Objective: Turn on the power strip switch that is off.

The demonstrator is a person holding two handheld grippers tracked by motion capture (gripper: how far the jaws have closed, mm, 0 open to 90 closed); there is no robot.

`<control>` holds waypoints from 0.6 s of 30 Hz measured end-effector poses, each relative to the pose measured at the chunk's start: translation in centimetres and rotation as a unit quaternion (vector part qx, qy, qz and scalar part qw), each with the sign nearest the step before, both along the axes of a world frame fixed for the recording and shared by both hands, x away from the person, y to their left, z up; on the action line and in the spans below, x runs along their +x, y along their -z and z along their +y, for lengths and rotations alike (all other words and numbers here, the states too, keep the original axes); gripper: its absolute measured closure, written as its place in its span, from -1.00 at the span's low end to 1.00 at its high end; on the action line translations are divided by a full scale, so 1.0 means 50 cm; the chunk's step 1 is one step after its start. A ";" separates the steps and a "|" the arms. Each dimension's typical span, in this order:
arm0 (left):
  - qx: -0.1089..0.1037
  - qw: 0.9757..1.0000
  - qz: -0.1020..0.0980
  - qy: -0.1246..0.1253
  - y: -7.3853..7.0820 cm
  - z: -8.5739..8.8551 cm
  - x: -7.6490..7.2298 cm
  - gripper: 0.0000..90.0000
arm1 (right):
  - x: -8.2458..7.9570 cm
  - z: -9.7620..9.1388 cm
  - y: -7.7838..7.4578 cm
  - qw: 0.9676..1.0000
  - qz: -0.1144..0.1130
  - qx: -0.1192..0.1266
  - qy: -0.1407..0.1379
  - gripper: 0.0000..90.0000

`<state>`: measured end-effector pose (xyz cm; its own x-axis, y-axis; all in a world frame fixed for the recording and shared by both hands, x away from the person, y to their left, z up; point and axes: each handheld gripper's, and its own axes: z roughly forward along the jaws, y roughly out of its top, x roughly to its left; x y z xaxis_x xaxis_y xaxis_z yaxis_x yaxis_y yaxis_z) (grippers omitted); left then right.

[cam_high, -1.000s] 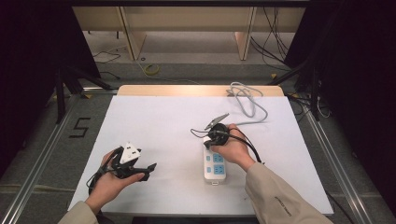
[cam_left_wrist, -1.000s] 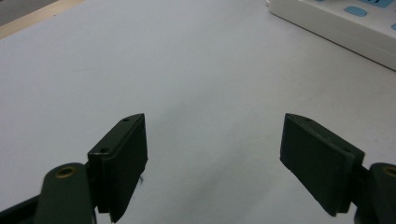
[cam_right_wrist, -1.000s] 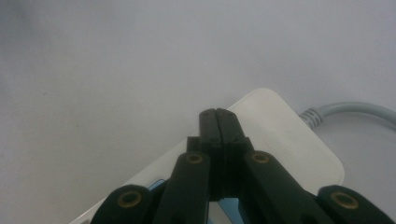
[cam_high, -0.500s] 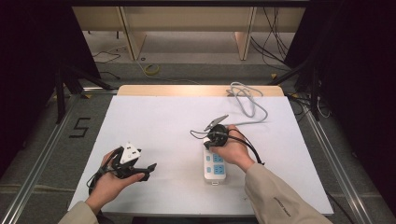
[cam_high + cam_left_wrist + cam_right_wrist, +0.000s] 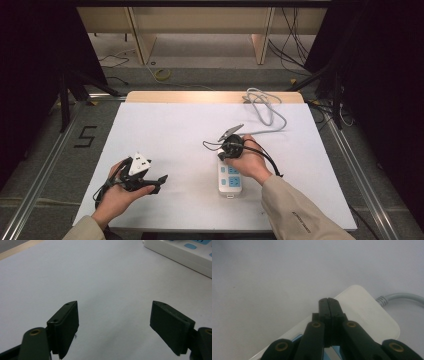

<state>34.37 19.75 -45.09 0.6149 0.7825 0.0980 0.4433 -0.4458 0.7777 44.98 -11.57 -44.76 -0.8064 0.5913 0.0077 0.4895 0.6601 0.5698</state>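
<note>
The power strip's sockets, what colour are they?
Light blue, on the white power strip; clearest in the high view.

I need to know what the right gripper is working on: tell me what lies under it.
Under the right gripper, whose jaws are shut, lies a white power strip with blue sockets on the white table. Its grey cable runs off behind. The hand and gripper cover the strip's far end.

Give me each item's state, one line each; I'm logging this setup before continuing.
Left hand-held gripper: jaws wide open, nothing between them, over bare table.
Right hand-held gripper: jaws shut together, nothing between them, above the power strip.
Power strip: flat on the white table, sockets up, nothing plugged into those showing.
Grey cord: loosely looped at the far edge.
</note>
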 end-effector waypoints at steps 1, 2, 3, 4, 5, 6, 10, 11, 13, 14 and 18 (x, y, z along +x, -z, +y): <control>0.000 1.000 0.000 0.000 0.000 0.000 0.000 -0.49 | 0.001 -0.001 0.000 1.000 0.004 0.002 0.004 1.00; -0.001 1.000 0.000 0.000 0.000 0.000 0.000 -0.49 | 0.002 -0.003 0.000 1.000 0.006 0.006 0.004 1.00; 0.000 1.000 0.000 0.000 0.000 0.000 0.000 -0.49 | 0.002 -0.003 0.000 1.000 0.007 0.007 0.005 1.00; -0.001 1.000 0.000 0.000 0.000 0.000 0.000 -0.49 | 0.002 -0.003 0.000 1.000 0.007 0.006 0.005 1.00; 0.000 1.000 0.000 0.000 0.000 0.000 0.000 -0.49 | 0.002 -0.002 0.000 1.000 0.004 0.004 0.004 1.00; 0.000 1.000 0.000 0.000 0.000 0.000 0.000 -0.49 | 0.002 -0.002 0.000 1.000 0.000 0.004 0.008 1.00; -0.001 1.000 0.000 0.000 0.000 0.000 0.000 -0.49 | 0.002 -0.001 0.001 1.000 -0.003 0.004 0.012 1.00; -0.001 1.000 0.000 0.000 0.000 0.000 0.000 -0.49 | 0.002 -0.001 0.001 1.000 -0.002 0.005 0.012 1.00; 0.000 1.000 0.000 0.000 0.000 0.000 0.000 -0.49 | 0.002 -0.001 0.001 1.000 -0.001 0.005 0.014 1.00; 0.000 1.000 0.000 0.001 0.000 0.000 0.000 -0.49 | 0.002 -0.001 0.001 1.000 -0.001 0.006 0.013 1.00; 0.001 1.000 0.000 0.001 0.000 0.000 0.000 -0.49 | 0.002 0.000 0.002 1.000 -0.001 0.006 0.015 1.00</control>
